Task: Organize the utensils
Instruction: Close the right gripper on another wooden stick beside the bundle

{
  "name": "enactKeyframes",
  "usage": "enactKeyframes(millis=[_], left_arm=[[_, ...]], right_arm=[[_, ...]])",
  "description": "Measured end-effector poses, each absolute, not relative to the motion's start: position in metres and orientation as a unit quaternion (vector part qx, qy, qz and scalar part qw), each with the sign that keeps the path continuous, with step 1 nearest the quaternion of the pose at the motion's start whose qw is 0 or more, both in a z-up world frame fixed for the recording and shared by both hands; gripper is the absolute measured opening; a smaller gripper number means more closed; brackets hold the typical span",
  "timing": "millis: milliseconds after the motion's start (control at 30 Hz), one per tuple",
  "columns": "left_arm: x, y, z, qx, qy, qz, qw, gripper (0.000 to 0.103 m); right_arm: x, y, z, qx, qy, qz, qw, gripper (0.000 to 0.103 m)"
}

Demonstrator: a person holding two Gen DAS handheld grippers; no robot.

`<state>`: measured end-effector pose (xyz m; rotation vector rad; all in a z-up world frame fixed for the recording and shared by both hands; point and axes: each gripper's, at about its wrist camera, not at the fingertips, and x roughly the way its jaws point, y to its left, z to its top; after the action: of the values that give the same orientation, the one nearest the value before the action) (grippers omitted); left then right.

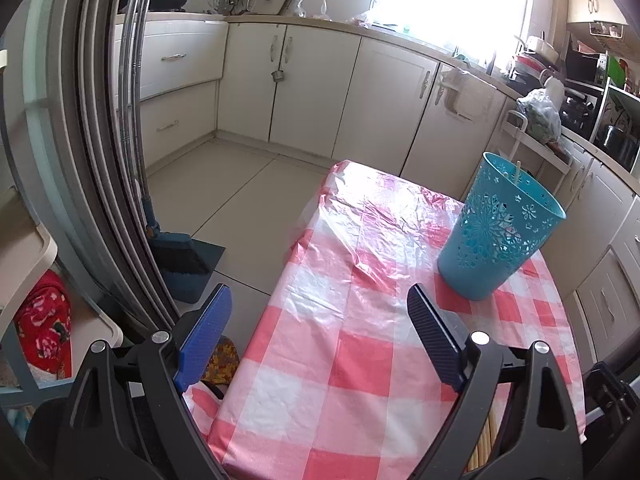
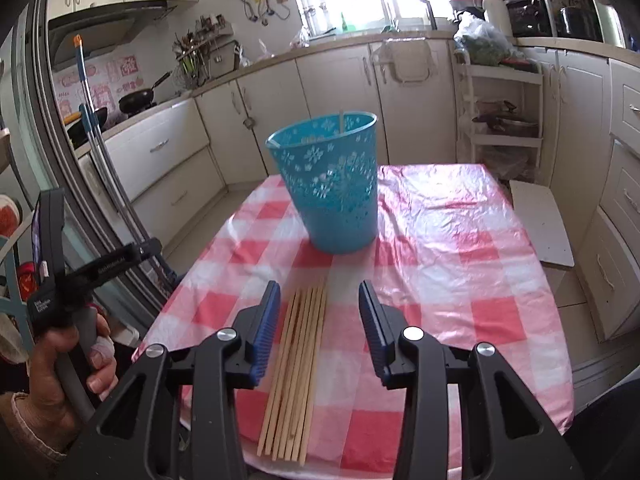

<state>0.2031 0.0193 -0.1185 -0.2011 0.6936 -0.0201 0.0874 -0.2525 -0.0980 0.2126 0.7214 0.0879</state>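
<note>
Kitchen table covered with a red-and-white checked plastic cloth (image 2: 496,312), seen from both wrist cameras.

Task objects. A bundle of pale wooden chopsticks (image 2: 298,376) lies flat on the cloth near the table's near edge, the sticks side by side and roughly parallel, running from the near edge toward the middle of the table. Their far tips fan very slightly. A turquoise plastic basket (image 2: 332,188), tapered toward its base and pierced with flower and snowflake cut-outs, stands upright farther in, toward the table's far edge. At least one pale stick already leans inside it, its tip showing above the rim.

Right gripper (image 2: 318,320). Its jaws stand partly apart with nothing pressed between them. The blue-padded fingers (image 2: 266,332) straddle the bundle from above: the chopsticks pass through the gap, closer to the left finger than to the right one. Whether the pads touch the sticks or the cloth cannot be told.

Left gripper (image 1: 320,336). Its jaws stand wide apart and empty, over the table's left edge; the basket (image 1: 500,232) stands just beyond its right finger, toward the table's right edge. A few chopstick ends (image 1: 486,440) show low in this view, partly hidden behind the right finger's arm. In the right wrist view the left gripper's body is held in a hand (image 2: 60,364) beside the table's left edge.
</note>
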Motion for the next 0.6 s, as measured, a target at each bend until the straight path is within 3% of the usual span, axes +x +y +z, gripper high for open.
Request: enactKeyframes(millis=[233, 600], left_arm=[[0.190, 0.018, -0.125, -0.090, 0.351, -0.014, 0.932, 0.085], [0.198, 0.006, -0.133, -0.073, 0.367, -0.026, 0.927, 0.085]], right_arm=[[0.092, -0.232, -0.145, 0.096, 0.432, 0.062, 0.894, 0.026], [0.145, -0.228, -0.172, 0.084, 0.467, 0.040, 0.879, 0.019]])
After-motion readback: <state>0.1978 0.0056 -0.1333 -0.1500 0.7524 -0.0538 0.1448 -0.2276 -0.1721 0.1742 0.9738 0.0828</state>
